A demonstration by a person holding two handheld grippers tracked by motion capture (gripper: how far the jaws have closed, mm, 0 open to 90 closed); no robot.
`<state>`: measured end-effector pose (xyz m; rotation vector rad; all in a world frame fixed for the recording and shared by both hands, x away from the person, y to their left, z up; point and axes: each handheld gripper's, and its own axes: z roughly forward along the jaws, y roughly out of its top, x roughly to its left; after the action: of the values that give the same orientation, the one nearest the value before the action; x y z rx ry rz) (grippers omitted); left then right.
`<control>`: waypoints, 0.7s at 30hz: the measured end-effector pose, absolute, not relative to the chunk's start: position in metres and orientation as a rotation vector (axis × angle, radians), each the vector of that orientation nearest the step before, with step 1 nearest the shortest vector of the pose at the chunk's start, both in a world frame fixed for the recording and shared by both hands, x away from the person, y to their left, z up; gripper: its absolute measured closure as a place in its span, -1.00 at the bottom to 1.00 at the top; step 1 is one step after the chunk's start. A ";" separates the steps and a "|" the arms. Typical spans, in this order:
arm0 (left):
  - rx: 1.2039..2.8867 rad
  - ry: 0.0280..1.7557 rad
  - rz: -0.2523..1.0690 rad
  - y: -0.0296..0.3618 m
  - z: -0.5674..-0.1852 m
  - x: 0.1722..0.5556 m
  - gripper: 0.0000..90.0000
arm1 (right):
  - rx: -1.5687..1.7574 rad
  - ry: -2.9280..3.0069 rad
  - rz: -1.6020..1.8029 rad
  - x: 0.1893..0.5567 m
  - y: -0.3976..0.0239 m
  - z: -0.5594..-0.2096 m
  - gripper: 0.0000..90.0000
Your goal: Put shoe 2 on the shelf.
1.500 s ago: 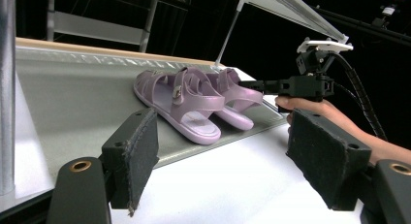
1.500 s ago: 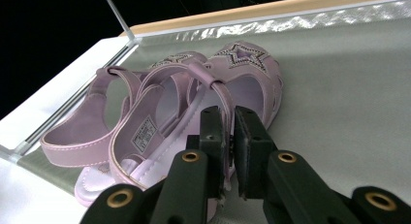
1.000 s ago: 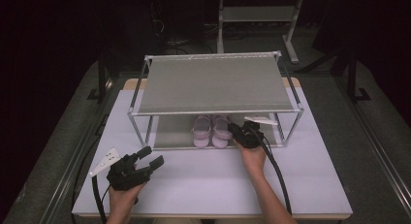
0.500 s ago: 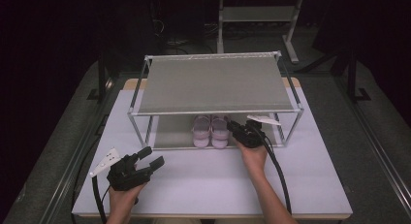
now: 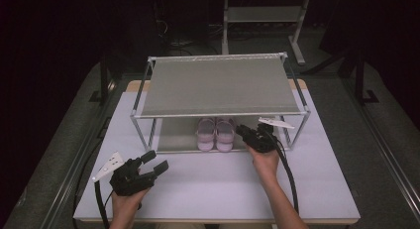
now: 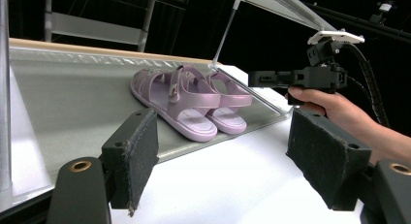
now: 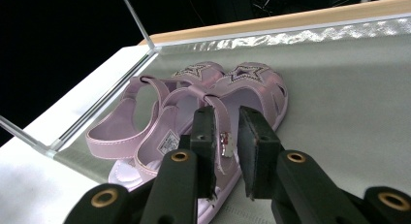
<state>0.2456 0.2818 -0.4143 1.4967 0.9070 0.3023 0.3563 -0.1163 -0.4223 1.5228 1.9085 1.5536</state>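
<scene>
Lilac sandals [image 5: 216, 134] side by side on lower shelf [image 5: 173, 135], right tongs [image 5: 242, 130] just beside, just opened to a narrow gap, nothing pinched, left tongs [image 5: 155, 160] wide and empty over bench [image 5: 223, 184]; risk of a pad snagging the near strap and dragging one sandal askew.

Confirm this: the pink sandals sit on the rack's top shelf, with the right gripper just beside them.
Not quite. The sandals sit on the rack's bottom shelf, under the top one, as the high view shows. The right gripper is just beside them.
</scene>
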 end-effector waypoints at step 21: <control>1.510 0.904 0.291 0.279 -0.416 0.246 -0.41 | 1.568 1.940 1.533 0.346 -0.135 -0.426 0.67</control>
<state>0.2464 0.2787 -0.4161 1.5102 0.9037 0.2914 0.3460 -0.1347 -0.4259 1.5676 1.9402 1.5326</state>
